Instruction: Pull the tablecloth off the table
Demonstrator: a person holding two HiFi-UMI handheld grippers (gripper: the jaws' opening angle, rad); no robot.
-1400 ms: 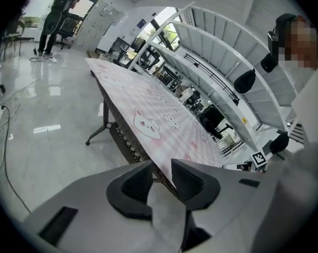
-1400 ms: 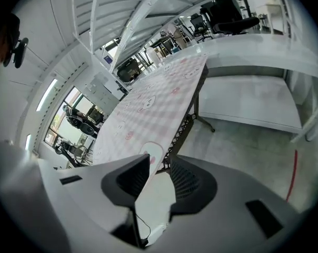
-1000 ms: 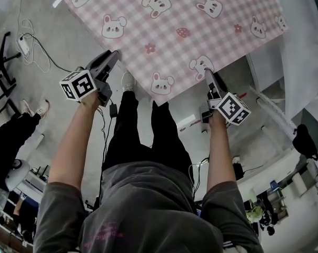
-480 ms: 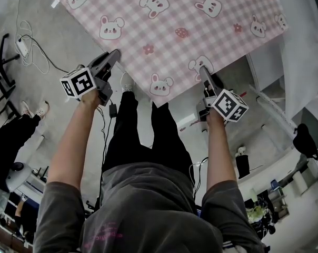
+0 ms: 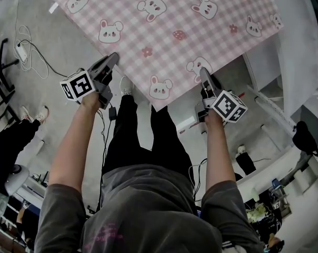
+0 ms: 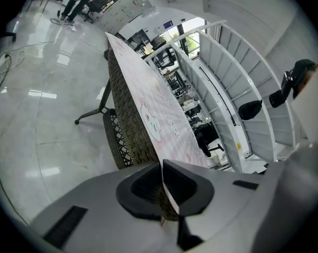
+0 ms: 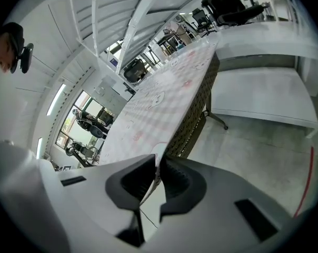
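Pink-checked tablecloth (image 5: 190, 25) with rabbit prints lies spread over the table (image 6: 128, 123), filling the upper part of the head view, with its near edge reaching mid-frame. We note the left hand-held gripper (image 5: 112, 59) at centre-left clenched on the cloth's near-left corner; the left gripper view shows its jaws closed on a thin fold of fabric at lower centre. The right hand-held gripper (image 5: 204, 74), right of centre, is likewise clamped on the near edge, a pale flap of cloth pinched between its jaws. Both arms are stretched forward, with the grips set well apart along the same edge. We judge this spacing keeps the pull even, so the cloth slides straight rather than skewing or bunching. In both gripper views the cloth runs flat along the top and the woven wicker side of the table shows bare beneath it. We take this to mean the held edge is kept up near the level of the top rather than left to hang. Most of the cloth is on the table.
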